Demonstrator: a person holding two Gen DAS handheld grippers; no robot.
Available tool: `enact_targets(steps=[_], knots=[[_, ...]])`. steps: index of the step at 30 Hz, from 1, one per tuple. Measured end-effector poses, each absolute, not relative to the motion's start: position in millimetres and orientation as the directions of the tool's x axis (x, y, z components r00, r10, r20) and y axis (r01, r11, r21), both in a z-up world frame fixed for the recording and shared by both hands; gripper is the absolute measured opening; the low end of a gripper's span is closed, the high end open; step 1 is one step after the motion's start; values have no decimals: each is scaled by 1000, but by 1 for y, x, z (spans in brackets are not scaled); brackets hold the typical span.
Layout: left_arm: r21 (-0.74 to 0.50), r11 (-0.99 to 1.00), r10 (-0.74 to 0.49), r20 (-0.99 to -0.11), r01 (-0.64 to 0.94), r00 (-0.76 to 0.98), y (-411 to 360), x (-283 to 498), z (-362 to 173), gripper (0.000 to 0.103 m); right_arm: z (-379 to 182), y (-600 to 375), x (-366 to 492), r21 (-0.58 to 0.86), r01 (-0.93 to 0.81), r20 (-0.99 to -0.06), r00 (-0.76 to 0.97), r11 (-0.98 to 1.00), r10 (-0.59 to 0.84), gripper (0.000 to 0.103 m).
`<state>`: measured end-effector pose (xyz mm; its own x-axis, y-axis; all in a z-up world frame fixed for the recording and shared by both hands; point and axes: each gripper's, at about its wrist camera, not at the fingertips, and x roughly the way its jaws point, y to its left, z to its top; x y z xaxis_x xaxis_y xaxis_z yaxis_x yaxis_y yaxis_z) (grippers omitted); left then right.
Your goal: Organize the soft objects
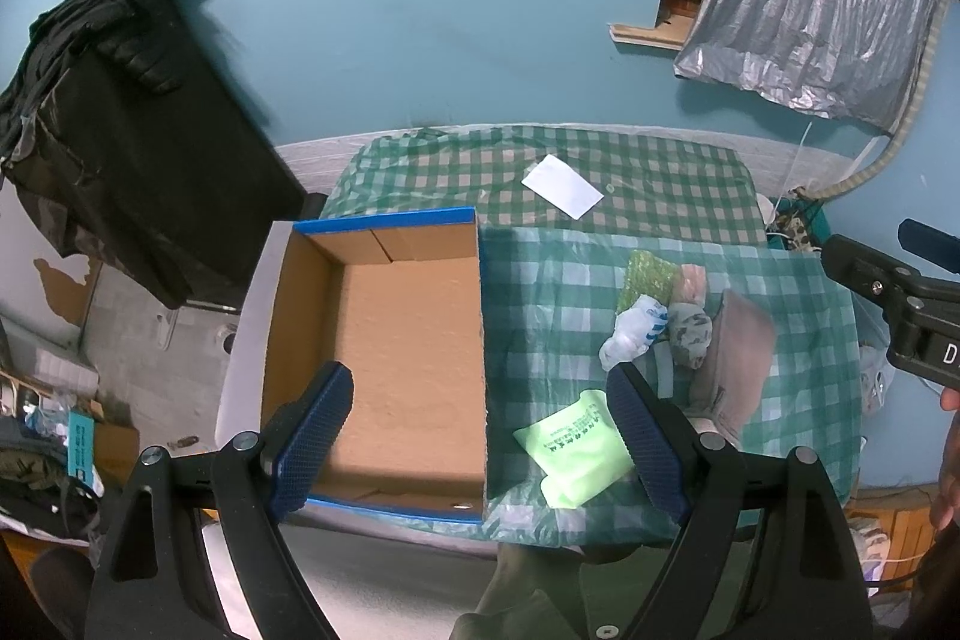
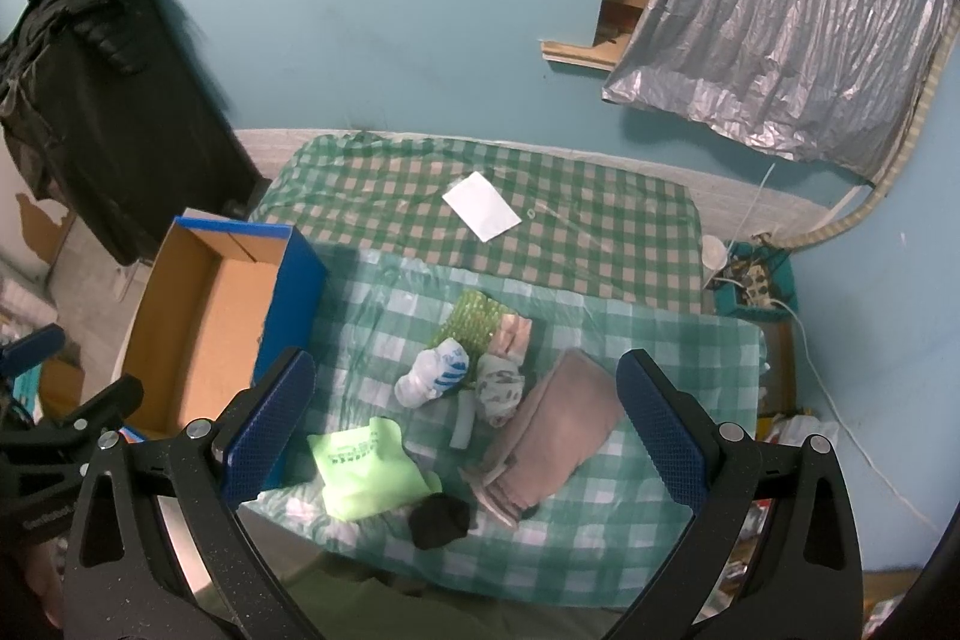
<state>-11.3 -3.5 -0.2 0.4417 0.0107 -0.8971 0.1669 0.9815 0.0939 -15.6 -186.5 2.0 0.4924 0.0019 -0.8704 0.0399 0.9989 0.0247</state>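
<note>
Left wrist view. Left gripper (image 1: pixel 480 436), black frame w/ blue cross-hatched pads, jaws wide apart, nothing between the pads; it hangs over the seam btw. box and cloth. Cardboard box (image 1: pixel 384 340): rectangular, open top, plain brown inside, blue-edged rim, empty; long axis runs near-to-far in frame. It sits at the left edge of the green-white checked cloth (image 1: pixel 540 292), glossy and wrinkled. Lime-green fabric piece (image 1: pixel 579 445), folded flat w/ dark print, lies just beside the right pad. Farther back a cluster: white sock w/ blue stripes (image 1: pixel 633 334), balled; grey patterned sock (image 1: pixel 690 337); green textured pad (image 1: pixel 648 277); folded pinkish-brown towel (image 1: pixel 741 358), long axis near-to-far. White paper card (image 1: pixel 562 187) lies flat, well apart, at the far end. Right gripper's black body (image 1: pixel 900 304) enters at right edge.

Right wrist view. Right gripper (image 2: pixel 465 430) also spread wide, holding nothing, above the soft items. Towel (image 2: pixel 558 436) is thick, soft-folded, long axis diagonal, near-left to far-right. Black sock (image 2: pixel 439 520), balled, sits touching the lime piece (image 2: pixel 366 469) and near the towel's near end. Box (image 2: pixel 204 328) at left, blue outer wall showing.
</note>
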Motion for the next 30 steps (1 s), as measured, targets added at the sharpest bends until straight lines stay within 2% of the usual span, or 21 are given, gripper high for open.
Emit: enact_targets(steps=[30], knots=[[83,979,-5,-903,186,429,-10,-10,-2,88,-3,-189,-20,26,45,-875,484,999,1,100]])
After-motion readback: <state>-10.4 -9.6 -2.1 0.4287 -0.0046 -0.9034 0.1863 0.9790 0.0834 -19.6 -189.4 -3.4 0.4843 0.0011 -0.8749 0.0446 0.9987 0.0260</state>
